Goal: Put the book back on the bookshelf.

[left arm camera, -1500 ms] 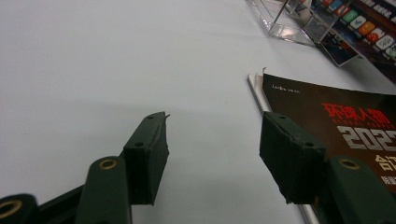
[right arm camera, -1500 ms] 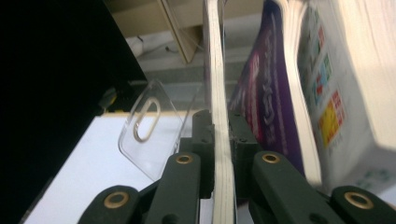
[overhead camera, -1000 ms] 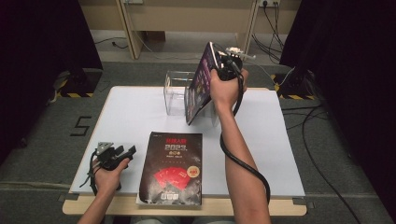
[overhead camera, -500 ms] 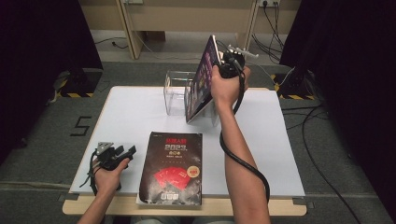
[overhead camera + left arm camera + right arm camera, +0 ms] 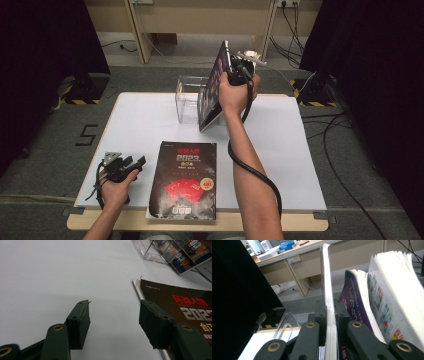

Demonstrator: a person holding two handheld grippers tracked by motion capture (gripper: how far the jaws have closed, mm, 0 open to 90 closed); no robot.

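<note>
White sheeting covers the worktop [image 5: 150, 125], which stands on grey carpet before a pale wooden desk frame and dark curtains, a "5" marked on the floor to its left. From above, the right gripper [image 5: 239, 70] holds a purple-covered magazine [image 5: 212, 92] tilted on edge, just beside a clear acrylic holder [image 5: 187, 100], its lower corner near the worktop. Nearer the person than that holder lies a black magazine [image 5: 185, 180] with "2023" and red cards on its cover. The left gripper [image 5: 122, 167] rests left of this black magazine.

Left gripper view: its fingers [image 5: 78, 323] stand wide apart with nothing between them, over bare worktop beside the black magazine [image 5: 190, 307], whose cover shows red Chinese characters above "2023"; the acrylic holder [image 5: 152, 251] is beyond.

Right gripper view: the fingers [image 5: 319, 320] are clamped on a thin sheaf of the purple magazine's pages [image 5: 328, 297], the rest fanning open to the right with colourful print too small to read.
</note>
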